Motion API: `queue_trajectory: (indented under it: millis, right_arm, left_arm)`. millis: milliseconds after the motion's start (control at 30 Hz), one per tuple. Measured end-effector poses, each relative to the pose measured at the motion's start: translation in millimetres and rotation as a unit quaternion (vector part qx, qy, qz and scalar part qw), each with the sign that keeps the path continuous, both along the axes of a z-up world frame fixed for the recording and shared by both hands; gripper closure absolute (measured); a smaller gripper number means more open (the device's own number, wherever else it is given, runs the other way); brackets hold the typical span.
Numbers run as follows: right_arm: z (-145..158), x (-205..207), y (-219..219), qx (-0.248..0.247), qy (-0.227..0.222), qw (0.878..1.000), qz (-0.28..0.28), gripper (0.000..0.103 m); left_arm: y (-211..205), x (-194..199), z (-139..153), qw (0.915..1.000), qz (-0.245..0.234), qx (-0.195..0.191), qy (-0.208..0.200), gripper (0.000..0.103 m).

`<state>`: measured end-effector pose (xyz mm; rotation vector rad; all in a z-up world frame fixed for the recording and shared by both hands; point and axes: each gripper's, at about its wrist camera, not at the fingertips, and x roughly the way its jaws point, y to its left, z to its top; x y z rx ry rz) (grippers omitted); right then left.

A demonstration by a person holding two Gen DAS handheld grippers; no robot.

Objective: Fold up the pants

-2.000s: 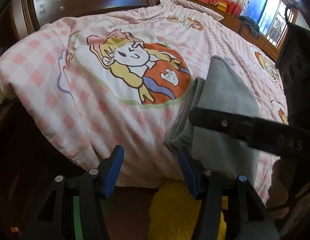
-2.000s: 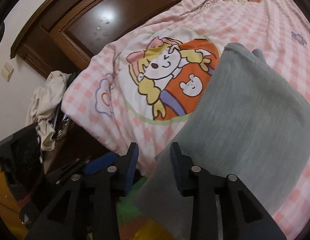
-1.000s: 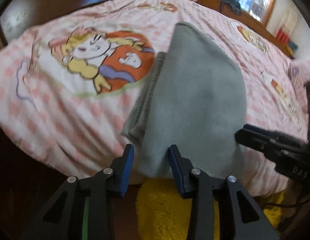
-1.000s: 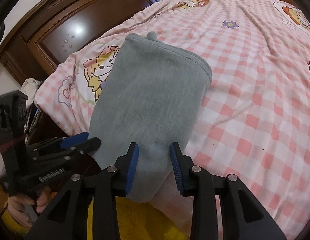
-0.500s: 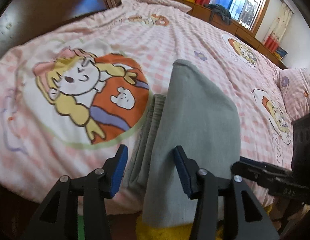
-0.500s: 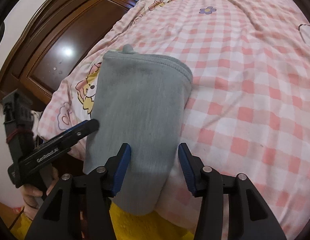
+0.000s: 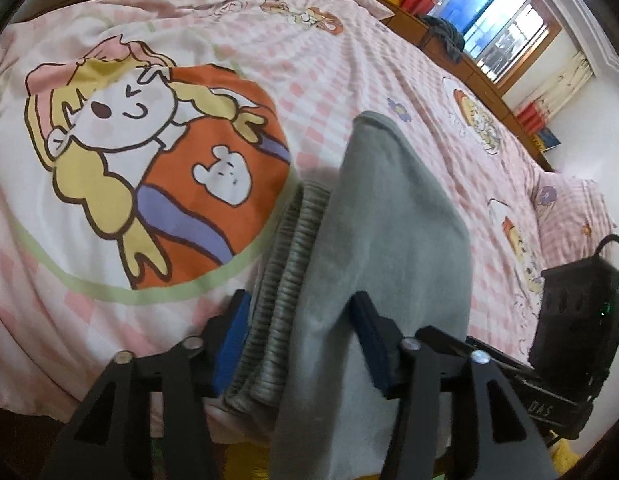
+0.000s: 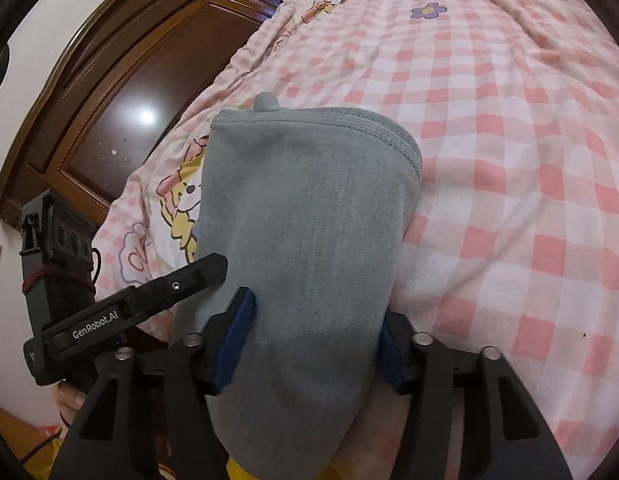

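The grey pants lie folded lengthwise on the pink checked bedspread, their near end hanging over the bed's front edge. Their ribbed waistband shows along the left side. My left gripper is open, its blue-padded jaws set either side of the waistband and near end. In the right wrist view the pants fill the middle. My right gripper is open wide, its jaws straddling the pants' near end. The left gripper's body shows at the left there.
A dark wooden headboard stands at the left. A window and a low wooden cabinet lie beyond the bed's far side. Something yellow lies on the floor under the hanging end. The right gripper's body sits at right.
Both grippers have moved forward over the bed edge and opened wider, so their jaws now straddle the pants' near end. The pants have not visibly shifted.
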<state>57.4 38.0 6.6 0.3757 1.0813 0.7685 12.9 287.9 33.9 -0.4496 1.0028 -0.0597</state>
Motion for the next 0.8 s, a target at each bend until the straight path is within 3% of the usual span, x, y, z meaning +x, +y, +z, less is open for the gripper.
queue_trajectory:
  millis: [67,167,433,567,800]
  right_arm:
    - [2.0,-0.9,-3.2,0.009,0.002,1.0,-0.004,0.067]
    - [10.2,-3.8,-12.0,0.028,0.002,1.0,-0.013,0.075]
    - [55.4,-16.1,-41.8,0.029,-0.05,0.998,-0.025,0.078]
    - [74.0,-20.6,-71.0,0.024,-0.07,0.996,-0.042,0.078]
    - [96.0,-23.1,-136.6,0.002,-0.095,0.992,-0.087,0.078]
  left_arm:
    - [-2.0,-2.3,2.5,1.0,-0.004,0.003,-0.004,0.06]
    - [-5.2,-7.6,10.6,0.9999,-0.005,0.004,-0.008,0.067]
    - [-33.8,-17.6,36.8,0.9989,-0.031,-0.006,-0.035,0.074]
    - [-55.6,-16.4,46.9,0.9971,-0.051,-0.033,-0.047,0.074]
    - [-123.3,1.0,67.0,0.991,-0.109,-0.03,-0.073,0.074]
